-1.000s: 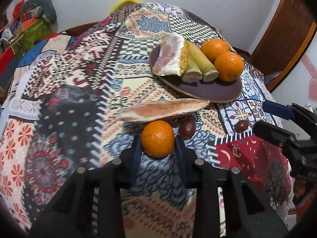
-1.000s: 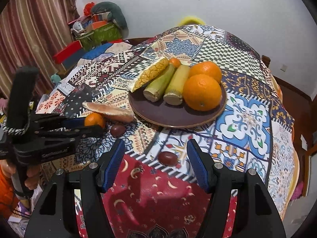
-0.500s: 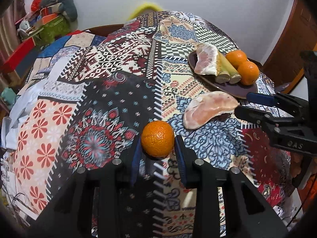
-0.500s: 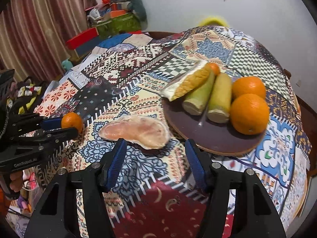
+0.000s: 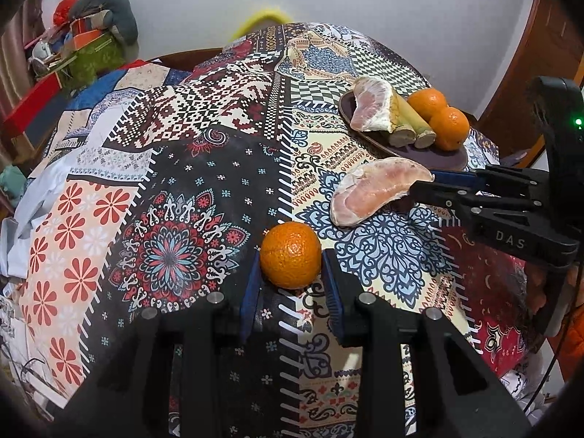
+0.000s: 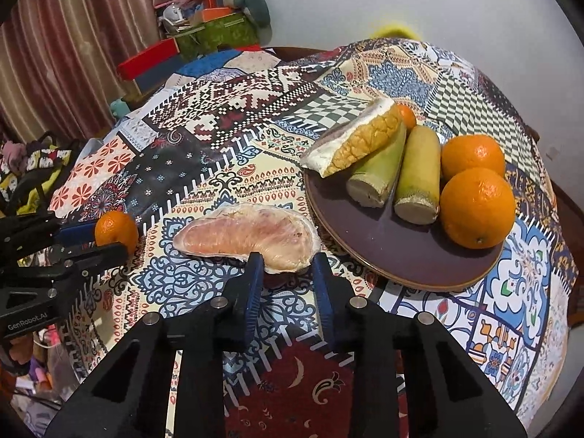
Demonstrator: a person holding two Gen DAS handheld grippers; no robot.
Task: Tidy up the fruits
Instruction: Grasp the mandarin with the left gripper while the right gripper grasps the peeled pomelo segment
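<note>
My left gripper (image 5: 291, 277) is shut on a small orange (image 5: 291, 254) and holds it above the patterned tablecloth; the orange also shows in the right wrist view (image 6: 116, 231). My right gripper (image 6: 285, 261) is closed around the near end of a peeled pomelo segment (image 6: 248, 236), which lies on the cloth left of the brown plate (image 6: 383, 255). The plate holds a pomelo wedge (image 6: 356, 142), two sugarcane pieces (image 6: 401, 171) and two oranges (image 6: 476, 206). The segment also shows in the left wrist view (image 5: 376, 189).
The round table carries a patchwork cloth (image 5: 175, 189). A red box (image 6: 149, 60) and green boxes (image 6: 222, 33) are stacked behind it by the curtain. A wooden door (image 5: 540, 58) stands at the right.
My left gripper has lifted the orange and drawn it back to the left. My right gripper has moved left to the pomelo segment and closed around its end.
</note>
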